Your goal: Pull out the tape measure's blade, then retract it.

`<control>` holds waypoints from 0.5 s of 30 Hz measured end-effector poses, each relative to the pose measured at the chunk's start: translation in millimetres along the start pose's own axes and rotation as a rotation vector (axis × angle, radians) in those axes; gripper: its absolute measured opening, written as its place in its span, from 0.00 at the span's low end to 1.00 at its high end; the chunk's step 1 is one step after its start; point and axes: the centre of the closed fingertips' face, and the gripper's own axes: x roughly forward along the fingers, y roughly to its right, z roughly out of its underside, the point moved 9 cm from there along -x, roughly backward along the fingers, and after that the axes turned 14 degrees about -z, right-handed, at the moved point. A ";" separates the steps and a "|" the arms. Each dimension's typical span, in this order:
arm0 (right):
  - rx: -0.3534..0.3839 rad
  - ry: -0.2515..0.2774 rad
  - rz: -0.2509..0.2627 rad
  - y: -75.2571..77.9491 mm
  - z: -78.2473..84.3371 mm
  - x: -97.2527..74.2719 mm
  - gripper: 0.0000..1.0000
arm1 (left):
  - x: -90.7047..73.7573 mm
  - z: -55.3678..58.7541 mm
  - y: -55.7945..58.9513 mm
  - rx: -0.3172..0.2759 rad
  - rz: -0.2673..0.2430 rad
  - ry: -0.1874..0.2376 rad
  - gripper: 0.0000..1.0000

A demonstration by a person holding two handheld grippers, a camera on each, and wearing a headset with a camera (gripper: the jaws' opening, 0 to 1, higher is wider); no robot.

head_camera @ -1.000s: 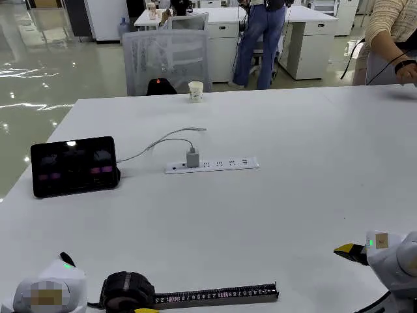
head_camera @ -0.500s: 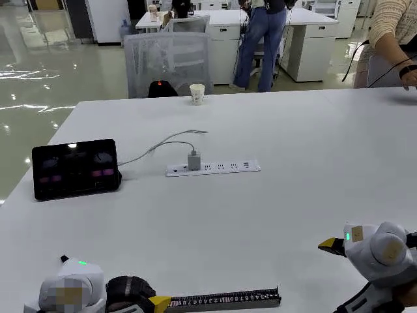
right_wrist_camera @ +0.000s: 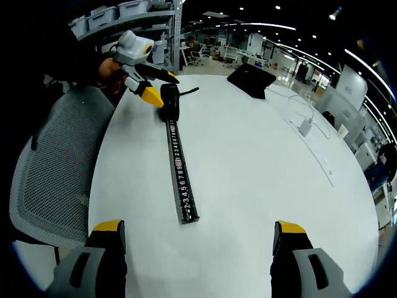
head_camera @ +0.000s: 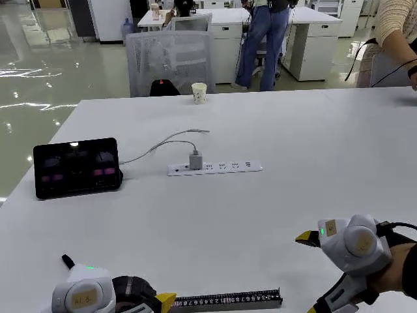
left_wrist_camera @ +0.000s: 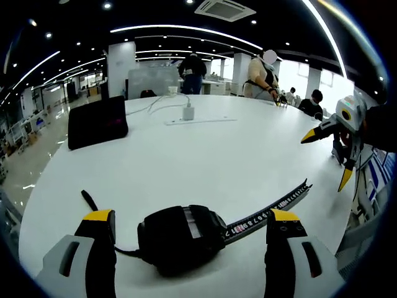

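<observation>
Left gripper [left_wrist_camera: 191, 215] spread astride the tape measure [left_wrist_camera: 180, 239], blade [right_wrist_camera: 180, 180] extended along the tabletop [head_camera: 260, 215]; right gripper [right_wrist_camera: 198, 226] spread, empty; far cup [head_camera: 199, 92] contents hidden.

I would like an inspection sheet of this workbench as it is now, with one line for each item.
Surface: white table, no spills seen.
Job's things: tape measure at the near edge, its blade pulled out flat on the table.
Clutter: tablet, paper cup.
Grippers: left gripper open, jaws either side of the tape measure; right gripper open, holding nothing, facing the blade's end.
Cables: power strip with a charger plugged in; cable runs toward the tablet.
Surroundings: mesh chair, people standing behind, glossy floor.
</observation>
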 end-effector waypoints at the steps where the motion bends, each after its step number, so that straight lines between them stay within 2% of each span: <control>1: -0.006 -0.003 -0.005 0.9 -0.5 0.9 0.99 | 1.1 1.1 0.5 -0.004 -0.004 -0.003 0.99; 7: -0.009 -0.025 -0.019 7.0 -2.6 5.3 0.99 | 5.3 6.2 4.3 -0.020 -0.004 -0.017 0.99; 13: -0.006 -0.045 -0.043 9.9 -3.8 11.1 0.99 | 5.8 6.9 6.0 -0.033 -0.021 0.008 0.99; 15: -0.012 -0.054 -0.049 11.0 -4.0 13.9 0.96 | 5.7 6.7 7.1 -0.025 -0.024 0.034 0.99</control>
